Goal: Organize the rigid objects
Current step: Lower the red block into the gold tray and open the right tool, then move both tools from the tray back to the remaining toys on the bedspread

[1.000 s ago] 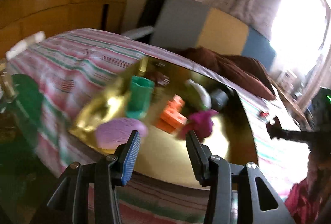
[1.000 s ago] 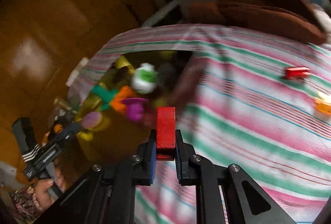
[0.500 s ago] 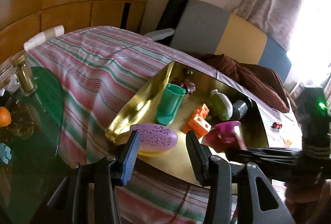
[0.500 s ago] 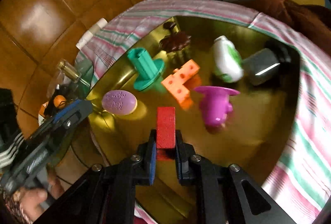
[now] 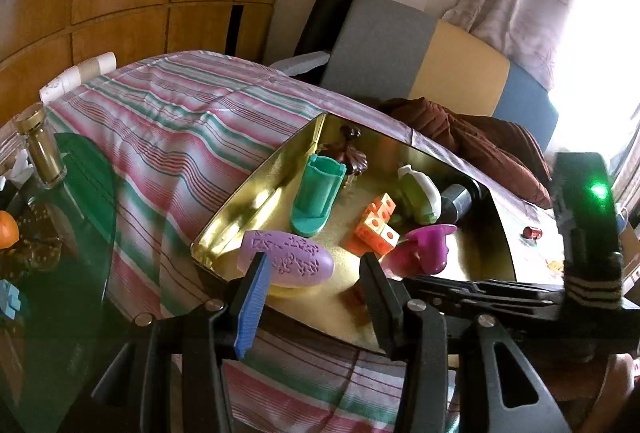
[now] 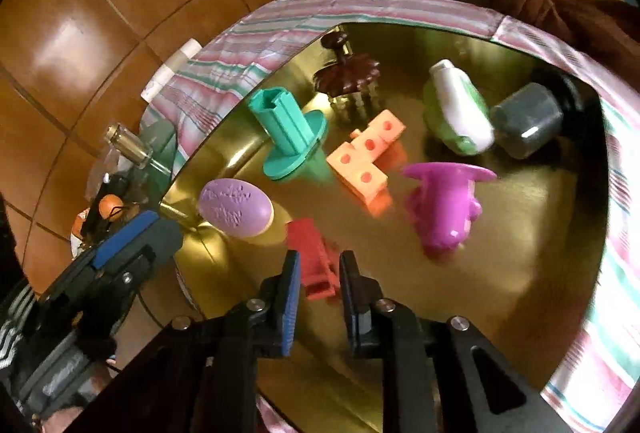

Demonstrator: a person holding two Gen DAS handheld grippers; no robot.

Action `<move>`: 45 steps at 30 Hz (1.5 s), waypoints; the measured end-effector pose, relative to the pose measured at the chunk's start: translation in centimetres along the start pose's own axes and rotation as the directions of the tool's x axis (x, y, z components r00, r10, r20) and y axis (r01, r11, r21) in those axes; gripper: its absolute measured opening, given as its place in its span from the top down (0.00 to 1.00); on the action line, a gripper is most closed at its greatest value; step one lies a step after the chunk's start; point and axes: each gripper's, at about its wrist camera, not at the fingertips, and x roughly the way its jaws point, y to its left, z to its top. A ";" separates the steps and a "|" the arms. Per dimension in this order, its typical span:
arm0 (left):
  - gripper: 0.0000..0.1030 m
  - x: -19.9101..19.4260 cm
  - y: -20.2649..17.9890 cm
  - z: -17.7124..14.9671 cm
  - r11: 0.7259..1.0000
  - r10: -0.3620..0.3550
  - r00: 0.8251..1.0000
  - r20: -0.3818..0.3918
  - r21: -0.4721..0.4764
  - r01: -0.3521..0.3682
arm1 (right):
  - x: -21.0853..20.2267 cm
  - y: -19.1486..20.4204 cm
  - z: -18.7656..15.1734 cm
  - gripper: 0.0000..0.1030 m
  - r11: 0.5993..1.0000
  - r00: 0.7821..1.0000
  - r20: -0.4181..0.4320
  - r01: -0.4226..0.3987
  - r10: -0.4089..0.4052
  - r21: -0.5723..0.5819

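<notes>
Gold tray (image 6: pixel 520 305) sits on striped cloth (image 5: pixel 168 121). L to R in right wrist view: left gripper (image 5: pixel 308 297) hangs just off tray's left corner, jaws wide apart w/ nothing between. Purple oval (image 6: pixel 236 208) lies at that left corner, teal flanged piece (image 6: pixel 286 139) further in along left edge, brown piece (image 6: pixel 347 75) near far edge. Red block (image 6: pixel 314 257) lies on tray floor near front edge, blurred, between right gripper (image 6: pixel 318 285) pads; jaws opening, pads look clear of it. Orange holed block (image 6: pixel 366 153) mid-tray, magenta flanged piece (image 6: pixel 444 205) beside it on the right, white-green bottle (image 6: pixel 460 109) and grey jar (image 6: pixel 524 119) toward far right corner. Small red piece (image 5: pixel 532 232) on cloth past tray's right edge.
</notes>
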 end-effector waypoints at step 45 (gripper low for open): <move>0.55 -1.9 -11.7 -5.3 0.858 -0.313 0.940 -0.134 0.385 0.340 | -15.3 -26.3 -10.9 0.36 0.767 0.898 -0.057 0.405 -0.437 0.497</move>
